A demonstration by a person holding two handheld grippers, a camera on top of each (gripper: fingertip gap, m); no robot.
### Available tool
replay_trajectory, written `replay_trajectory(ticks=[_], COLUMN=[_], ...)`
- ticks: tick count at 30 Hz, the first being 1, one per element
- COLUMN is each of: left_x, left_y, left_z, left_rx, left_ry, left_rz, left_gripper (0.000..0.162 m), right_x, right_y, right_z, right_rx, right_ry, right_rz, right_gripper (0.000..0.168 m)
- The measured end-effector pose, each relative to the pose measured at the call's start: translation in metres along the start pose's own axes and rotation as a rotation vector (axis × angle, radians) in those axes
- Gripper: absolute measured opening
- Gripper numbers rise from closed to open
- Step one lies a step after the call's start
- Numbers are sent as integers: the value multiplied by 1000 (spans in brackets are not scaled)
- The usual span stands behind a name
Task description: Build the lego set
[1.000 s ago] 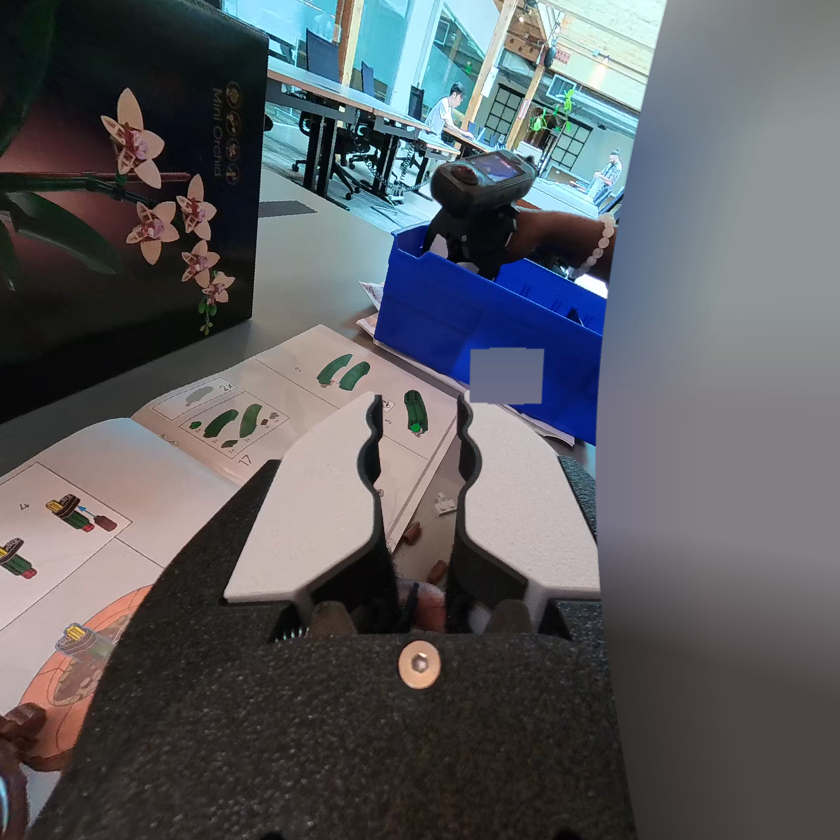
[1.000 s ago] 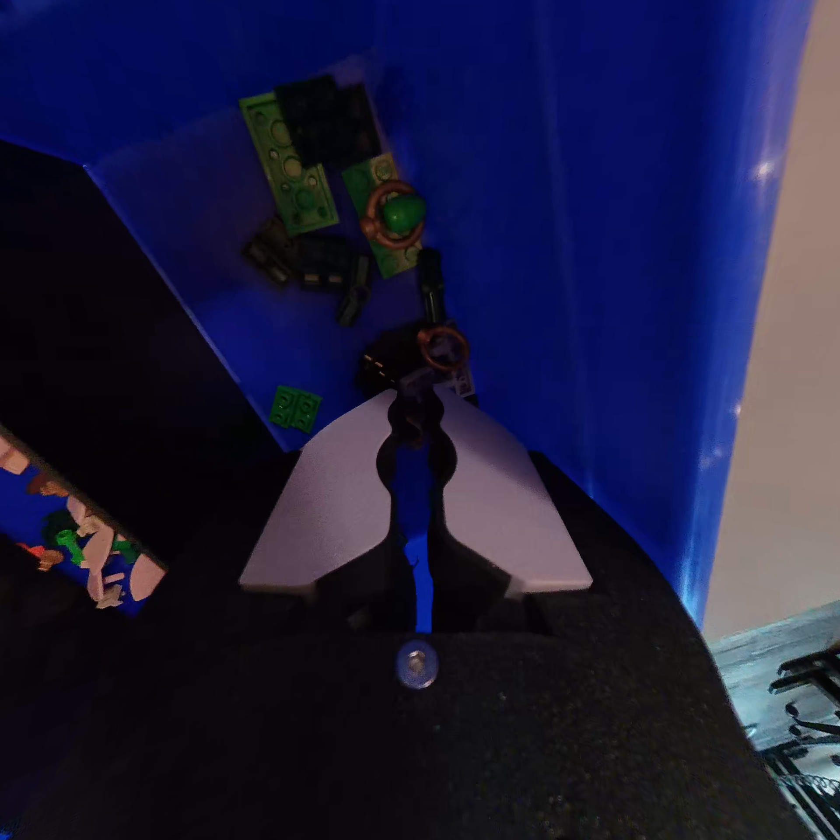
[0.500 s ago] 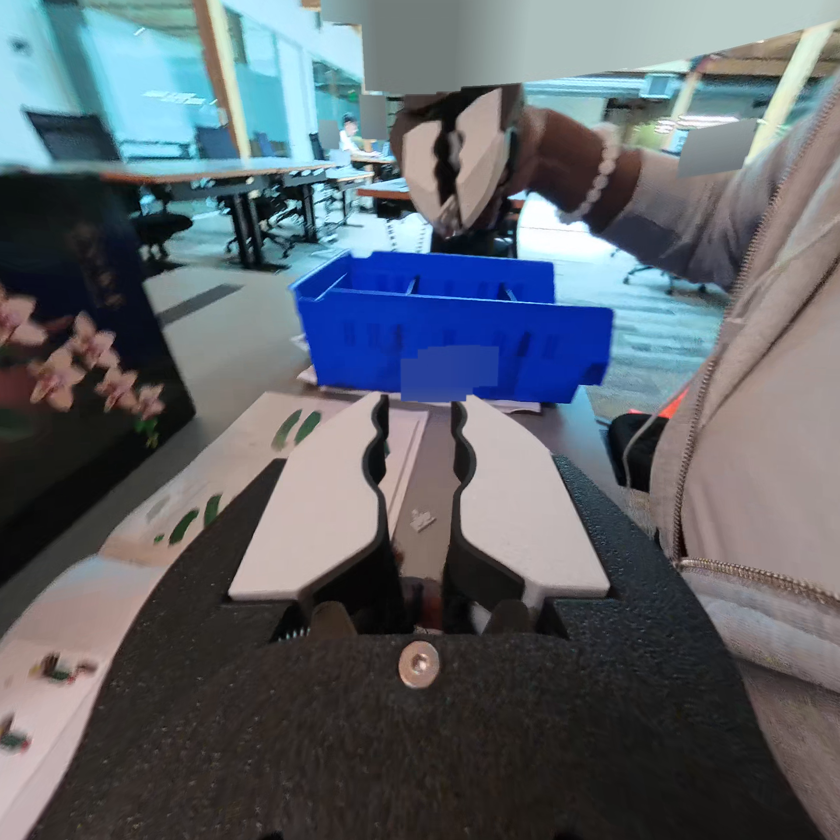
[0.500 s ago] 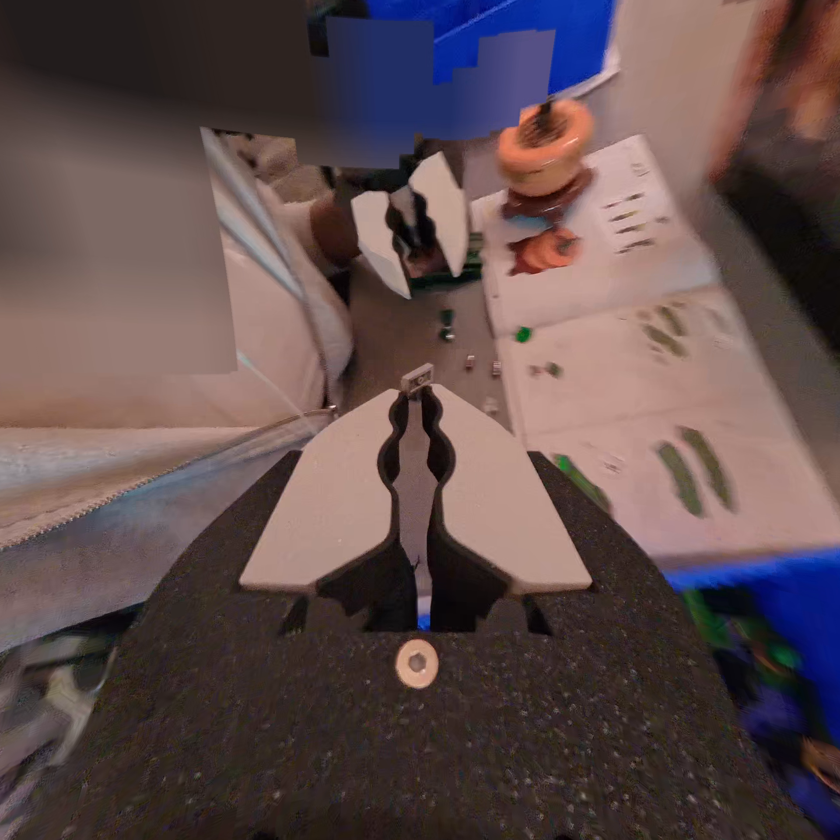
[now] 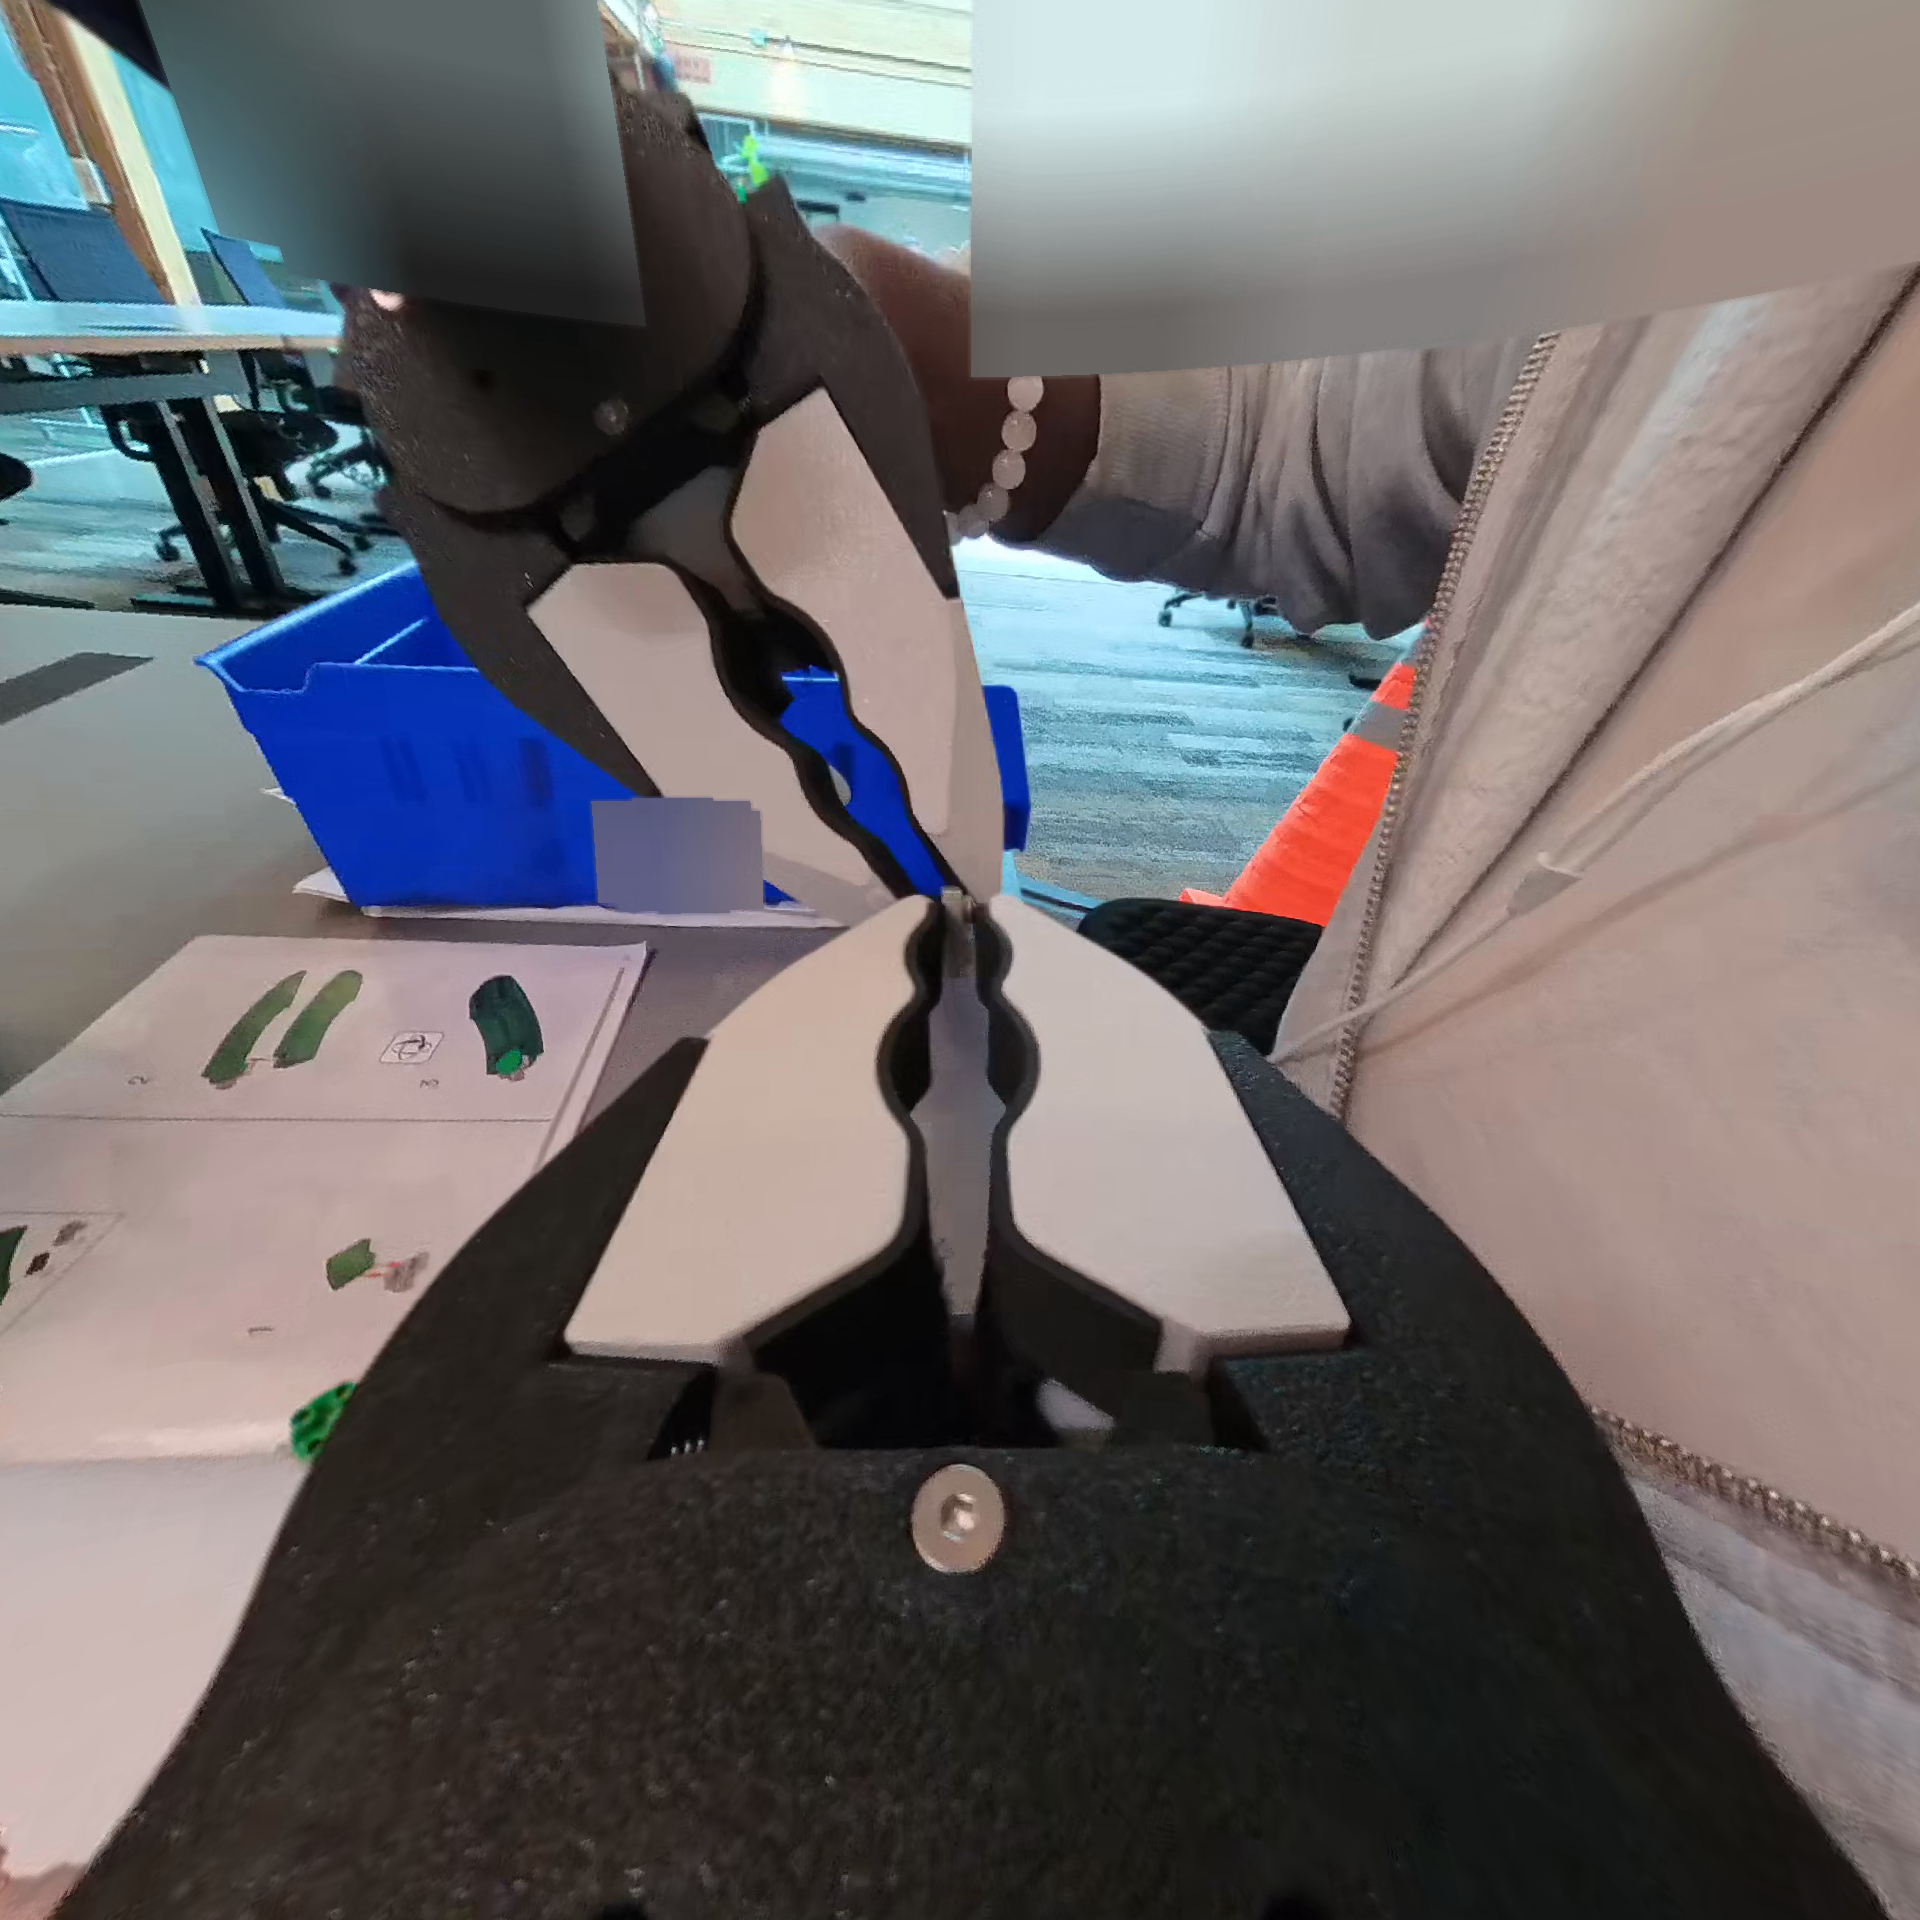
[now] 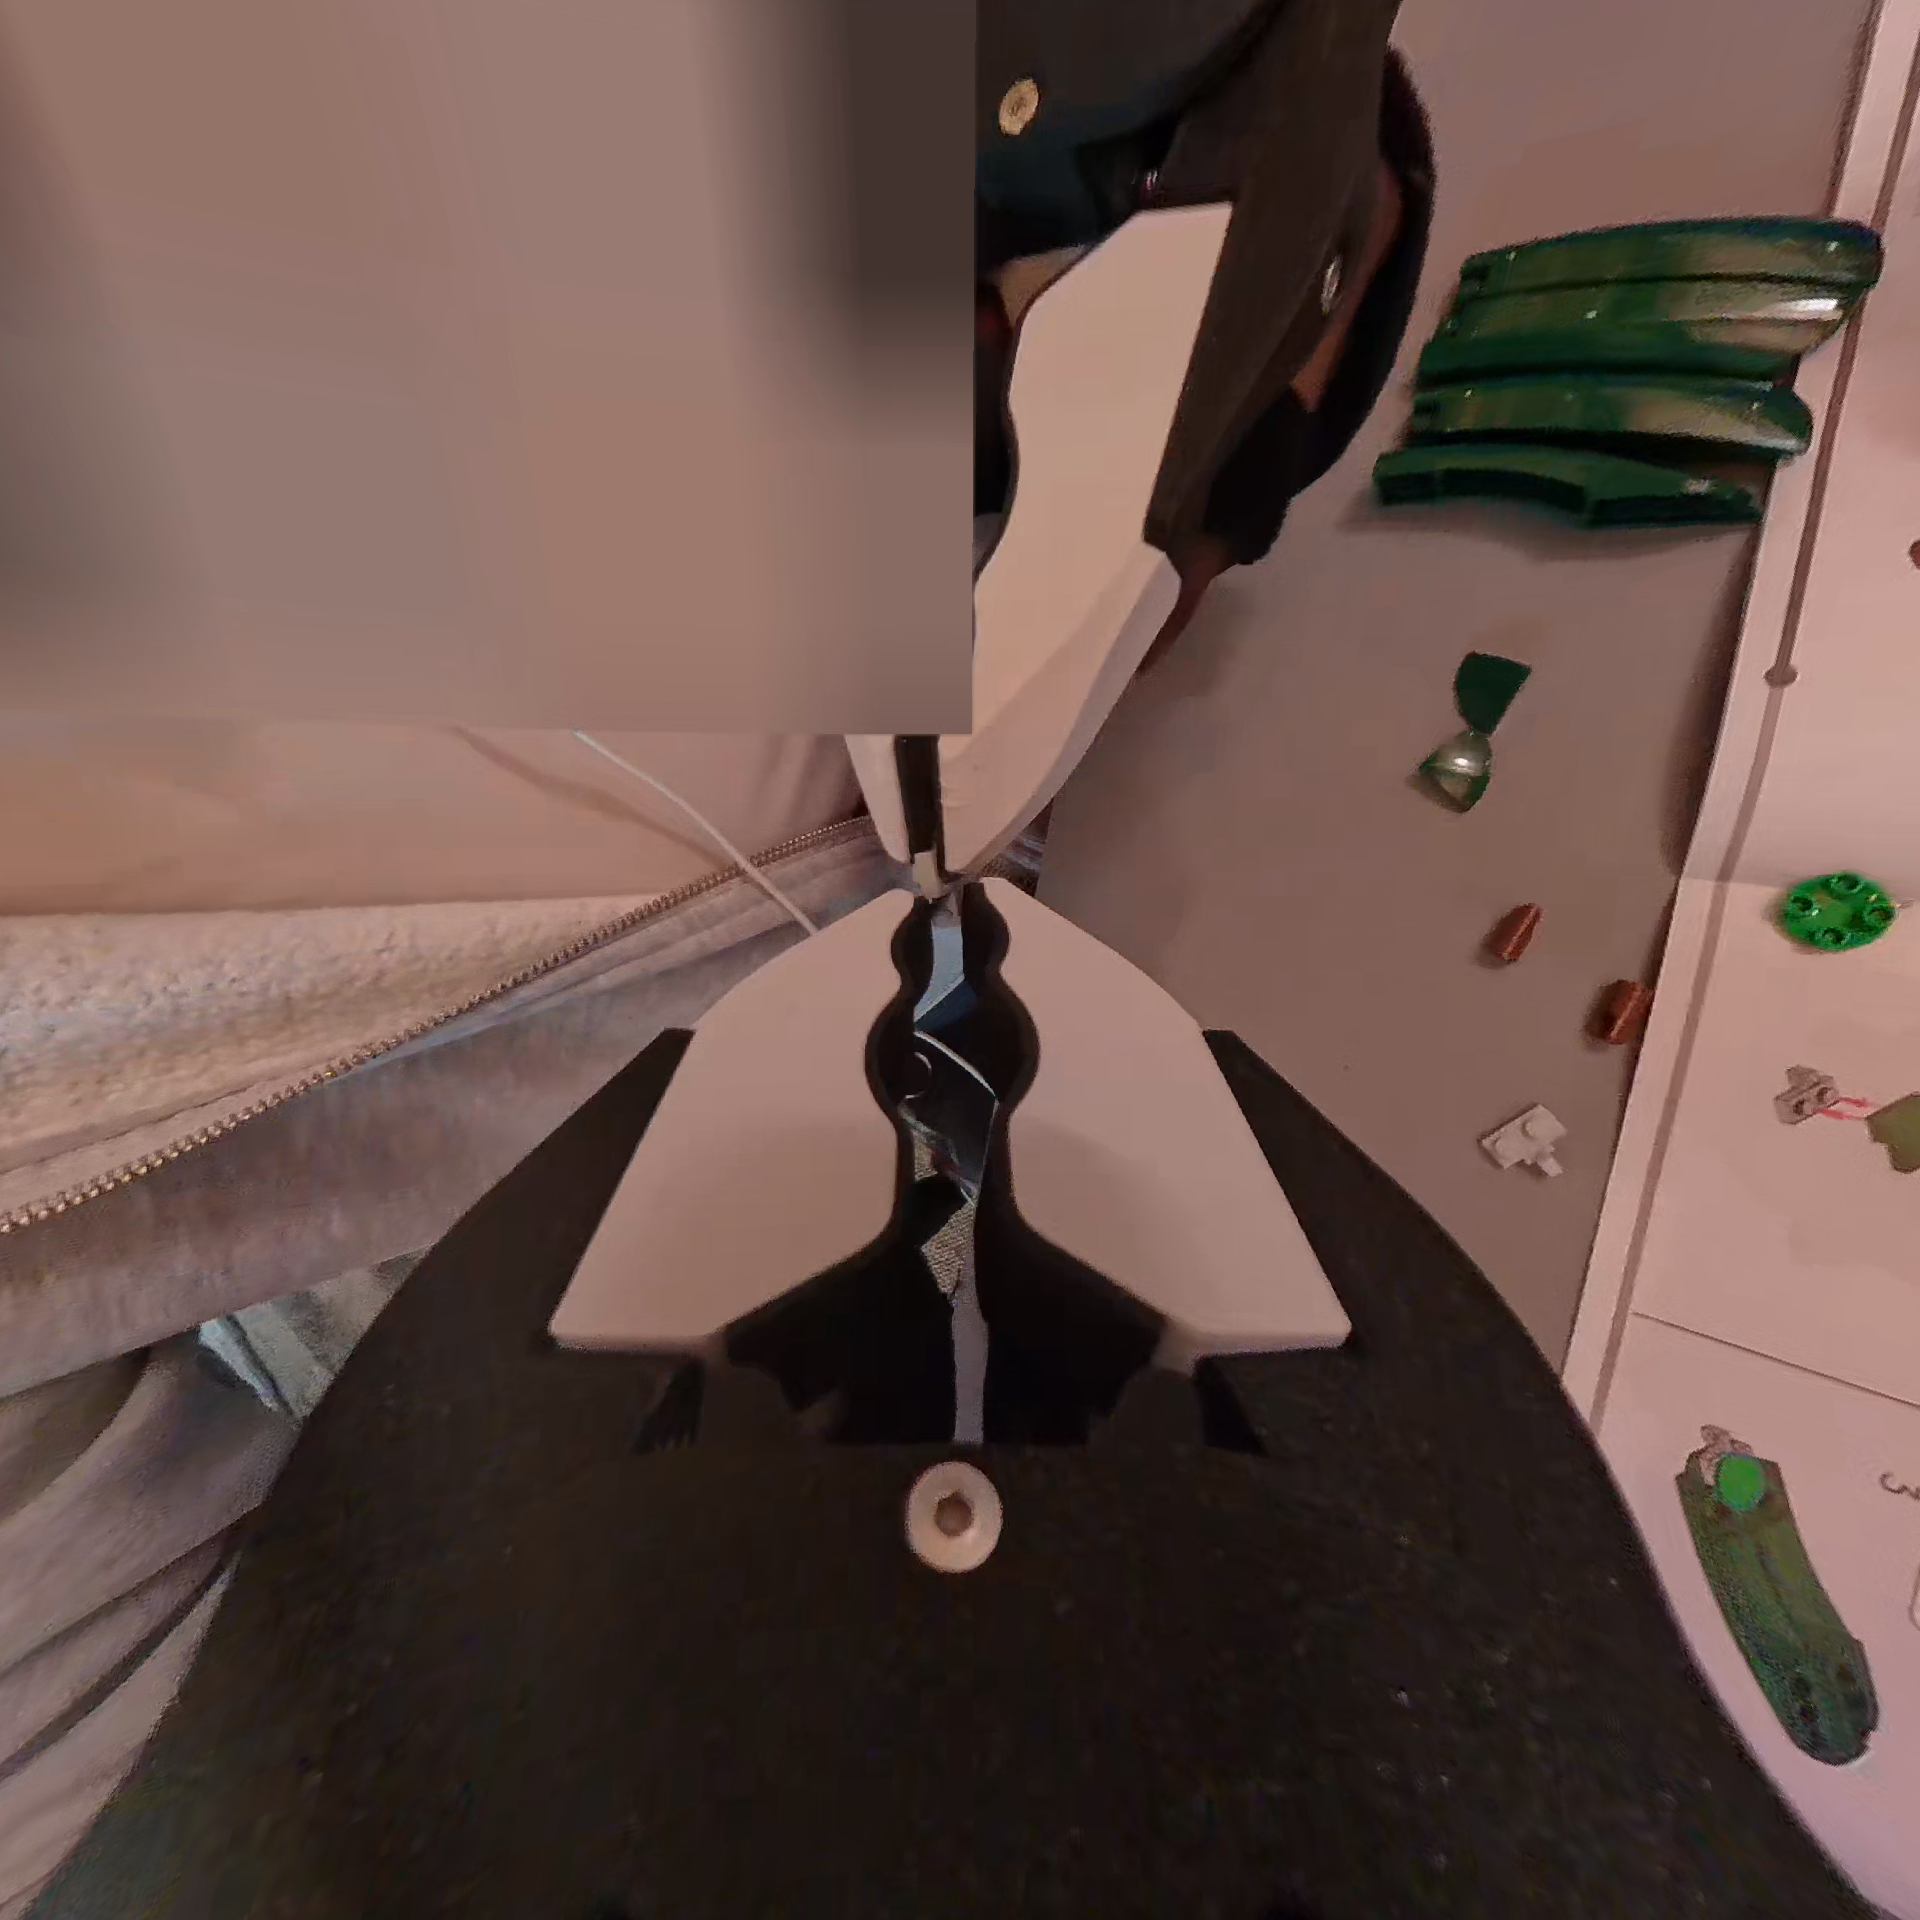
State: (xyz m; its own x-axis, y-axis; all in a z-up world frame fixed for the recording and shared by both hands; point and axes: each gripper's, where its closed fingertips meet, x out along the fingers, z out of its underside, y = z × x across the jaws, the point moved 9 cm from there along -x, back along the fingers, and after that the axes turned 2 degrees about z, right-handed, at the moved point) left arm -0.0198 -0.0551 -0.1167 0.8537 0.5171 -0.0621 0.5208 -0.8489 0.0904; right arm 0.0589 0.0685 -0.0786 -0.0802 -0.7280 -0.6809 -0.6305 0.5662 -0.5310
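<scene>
the left gripper (image 5: 958, 914) and the right gripper (image 6: 940, 902) are meeting tip to tip above the edge of the grey table (image 6: 1299, 831), close in front of the person's light grey zipped jacket (image 5: 1610, 935). both are pinching the same small grey lego piece (image 5: 958, 920): in the left wrist view it is sitting between the left gripper's nearly closed tips, while the right gripper is coming down from above with its own tips clamped on the top of that piece. in the right wrist view the piece is showing only as a pale sliver where the 2 pairs of tips are touching. a blue parts bin (image 5: 416, 769) is standing behind on the table, and the open instruction booklet (image 5: 312, 1091) is lying just beside it. on the table near the booklet's edge are lying a stack of dark green curved leaf pieces (image 6: 1621, 384), 2 small brown pieces (image 6: 1512, 933), a white clip piece (image 6: 1522, 1138), and, on the page, a round bright green plate (image 6: 1837, 910).
</scene>
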Motion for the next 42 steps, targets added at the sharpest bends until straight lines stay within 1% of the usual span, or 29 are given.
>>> replay_trajectory(ticks=[3, 5, 7, 8, 9, 10, 11, 12, 14, 16, 19, 20, 22, 24, 30, 33, 36, 38, 40, 42], left_x=[-8, -17, -31, -38, -44, -48, -50, -51, -52, -52, -49, -48, -47, -46, -43, -43, -41, -41, -45, -54], left_y=[4, 2, -3, -5, -6, -5, -4, -3, -4, -9, -14, -15, -17, -19, -19, -19, -21, -21, -23, -24], left_z=[5, 7, 8, 9, 11, 12, 12, 11, 9, 9, 12, 13, 15, 17, 19, 19, 20, 20, 18, 15], left_rx=[-16, -53, -85, -73, -39, 4, 23, -4, -157, -319, -468, -504, -564, -592, -604, -601, -602, -589, -542, -464], left_ry=[63, 185, 384, 477, 540, 580, 621, 665, 788, 892, 957, 968, 999, 1004, 1007, 999, 987, 942, 869, 731], left_rz=[-66, -148, -321, -423, -518, -581, -605, -597, -521, -448, -375, -356, -327, -311, -305, -308, -313, -301, -312, -362], left_gripper=[3, 2, 2, 2, 2, 2, 2, 2, 2, 2, 1, 1, 2, 2, 2, 2, 2, 3, 14, 25], right_x=[-1, -7, -13, -14, -11, -6, 3, 13, 32, 45, 54, 55, 55, 55, 54, 53, 52, 49, 43, 37], right_y=[1, 0, -5, -10, -16, -22, -26, -29, -29, -29, -31, -30, -24, -22, -15, -15, -14, -15, -17, -17], right_z=[-11, -18, -22, -24, -25, -25, -23, -22, -21, -24, -32, -34, -35, -35, -34, -34, -31, -26, -13, 8], right_rx=[2, 19, 2, -13, -35, -69, -103, -150, -222, -301, -417, -428, -408, -388, -339, -343, -329, -326, -305, -248], right_ry=[45, 163, 351, 485, 617, 731, 825, 891, 944, 920, 905, 883, 839, 868, 880, 883, 874, 863, 823, 717], right_rz=[94, 222, 413, 509, 585, 651, 722, 797, 998, 1162, 1297, 1318, 1328, 1288, 1246, 1252, 1234, 1233, 1246, 1266], right_gripper=[6, 11, 17, 19, 21, 21, 21, 23, 23, 21, 20, 16, 16, 16, 15, 9, 7, 7, 7, 7])
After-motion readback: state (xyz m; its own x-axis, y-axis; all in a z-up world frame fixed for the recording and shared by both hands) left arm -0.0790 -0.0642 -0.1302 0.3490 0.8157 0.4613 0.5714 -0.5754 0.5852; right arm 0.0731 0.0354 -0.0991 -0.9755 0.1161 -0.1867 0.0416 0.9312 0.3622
